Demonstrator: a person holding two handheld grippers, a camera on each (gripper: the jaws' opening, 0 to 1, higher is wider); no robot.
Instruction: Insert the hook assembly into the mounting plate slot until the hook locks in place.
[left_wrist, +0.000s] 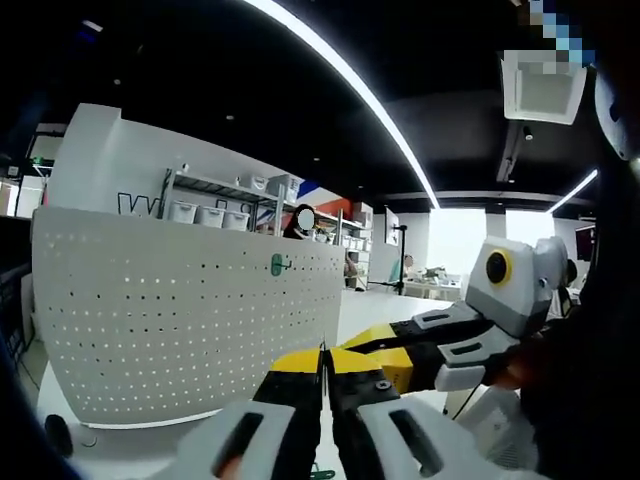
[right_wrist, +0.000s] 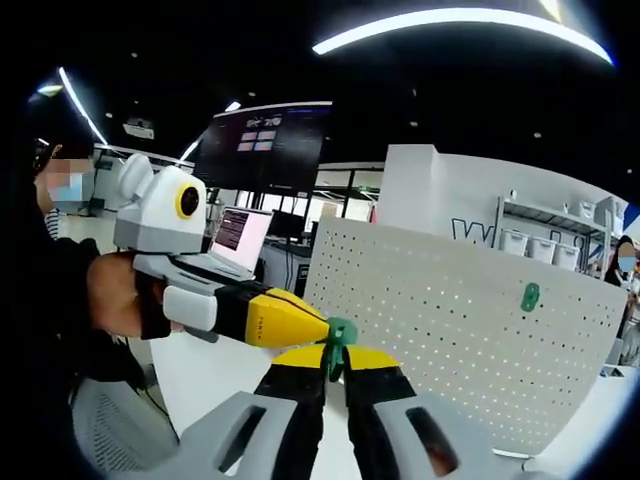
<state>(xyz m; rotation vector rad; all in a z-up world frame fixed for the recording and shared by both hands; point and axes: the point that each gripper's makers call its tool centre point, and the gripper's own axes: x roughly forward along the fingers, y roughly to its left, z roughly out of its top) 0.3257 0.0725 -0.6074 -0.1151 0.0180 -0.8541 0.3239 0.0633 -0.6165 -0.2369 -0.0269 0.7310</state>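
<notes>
The white perforated mounting plate (left_wrist: 190, 320) (right_wrist: 460, 340) stands upright on the table. One green hook (left_wrist: 279, 265) (right_wrist: 530, 296) hangs high on it. My right gripper (right_wrist: 336, 362) is shut on a second green hook piece (right_wrist: 339, 338), held in the air well short of the plate. My left gripper (left_wrist: 322, 362) has its jaws pressed together with just a thin dark sliver showing at the tips. In the right gripper view the left gripper (right_wrist: 318, 326) comes in from the left and its yellow tip touches the held hook. The right gripper (left_wrist: 352, 346) meets my left tips from the right.
A person's hand (right_wrist: 115, 295) holds the left gripper. Behind the plate stand shelves with white bins (left_wrist: 210, 214), a laptop (right_wrist: 238, 238) and a large dark monitor (right_wrist: 262, 150). The white table (left_wrist: 385, 305) runs past the plate's right edge.
</notes>
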